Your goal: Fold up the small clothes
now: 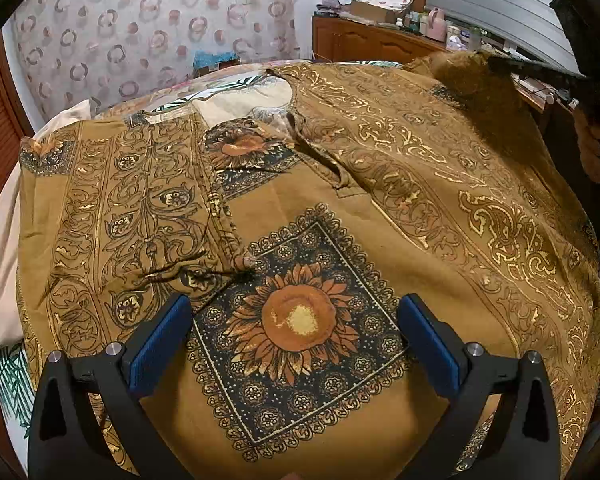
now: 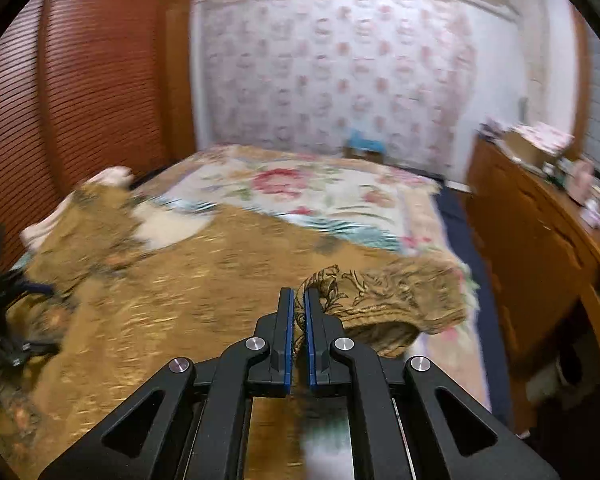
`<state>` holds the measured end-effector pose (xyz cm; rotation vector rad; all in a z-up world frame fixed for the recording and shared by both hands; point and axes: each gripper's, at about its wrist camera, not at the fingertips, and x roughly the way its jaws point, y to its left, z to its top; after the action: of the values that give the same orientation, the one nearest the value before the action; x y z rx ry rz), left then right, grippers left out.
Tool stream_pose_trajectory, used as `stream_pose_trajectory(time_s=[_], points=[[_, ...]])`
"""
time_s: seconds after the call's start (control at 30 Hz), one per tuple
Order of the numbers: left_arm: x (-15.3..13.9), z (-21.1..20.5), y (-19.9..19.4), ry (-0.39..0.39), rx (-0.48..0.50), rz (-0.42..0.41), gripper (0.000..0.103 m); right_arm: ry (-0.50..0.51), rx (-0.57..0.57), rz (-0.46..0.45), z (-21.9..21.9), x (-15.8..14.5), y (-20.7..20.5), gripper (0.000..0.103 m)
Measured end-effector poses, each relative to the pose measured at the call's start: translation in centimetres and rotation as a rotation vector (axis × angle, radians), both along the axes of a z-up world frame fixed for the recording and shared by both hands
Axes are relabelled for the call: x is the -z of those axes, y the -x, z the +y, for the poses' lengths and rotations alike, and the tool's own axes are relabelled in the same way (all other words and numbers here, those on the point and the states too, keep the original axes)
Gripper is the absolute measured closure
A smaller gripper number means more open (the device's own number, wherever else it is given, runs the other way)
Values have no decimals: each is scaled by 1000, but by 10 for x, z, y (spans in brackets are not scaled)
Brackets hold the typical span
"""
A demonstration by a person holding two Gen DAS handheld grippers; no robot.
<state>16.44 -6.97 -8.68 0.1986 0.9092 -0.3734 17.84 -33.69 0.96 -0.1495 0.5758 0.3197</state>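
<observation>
Right gripper (image 2: 299, 312) pinches garment (image 1: 380, 208) sleeve; left gripper (image 1: 296, 332) gapes empty above sunflower print (image 1: 296, 320); carry sleeve toward it, taut.

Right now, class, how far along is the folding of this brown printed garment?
Done: the left sleeve looks folded inward onto the brown garment. In hand: the right gripper is shut on the other sleeve, lifted. The left gripper hangs open. Left: laying that sleeve across and folding the body.

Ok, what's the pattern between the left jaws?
A rust-orange sunflower on a dark, lace-bordered square, on the mustard garment; clearest in the left wrist view.
</observation>
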Motion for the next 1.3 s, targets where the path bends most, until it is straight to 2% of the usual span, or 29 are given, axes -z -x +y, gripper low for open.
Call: stream_pose_trajectory(time_s=[0.13,0.17,0.2,0.27,0.4,0.47,0.8,0.9,1.0,1.13,1.3], points=[[0,0,0,1,0,1,0,28,-31,88,12,23,5,98],[-1,0,0,1,0,1,0,40,-19,104,12,28,6,95],[0,0,0,-1,-1,0,0,43,-11,117,12,29,7,92],[-1,0,-1,-1,-1,0,0,32,-5,135,5,33,10,78],[0,-1,-1,-1,-1,0,0,-7,22,120,-15,25,14,64],[0,0,-1,-1,-1,0,0,-39,46,116,-29,21,18,54],[-1,-1,0,10,-3,-9,0,-186,45,78,-58,4,19,52],[-8,2,4,48,2,-48,0,-158,144,86,-70,16,9,52],[-19,2,7,84,6,-80,0,-140,242,152,-80,34,-17,52],[-30,2,5,137,31,-92,0,-151,249,232,-81,60,-47,52],[-44,1,-2,146,45,-124,0,-107,222,253,-65,75,-76,52]])
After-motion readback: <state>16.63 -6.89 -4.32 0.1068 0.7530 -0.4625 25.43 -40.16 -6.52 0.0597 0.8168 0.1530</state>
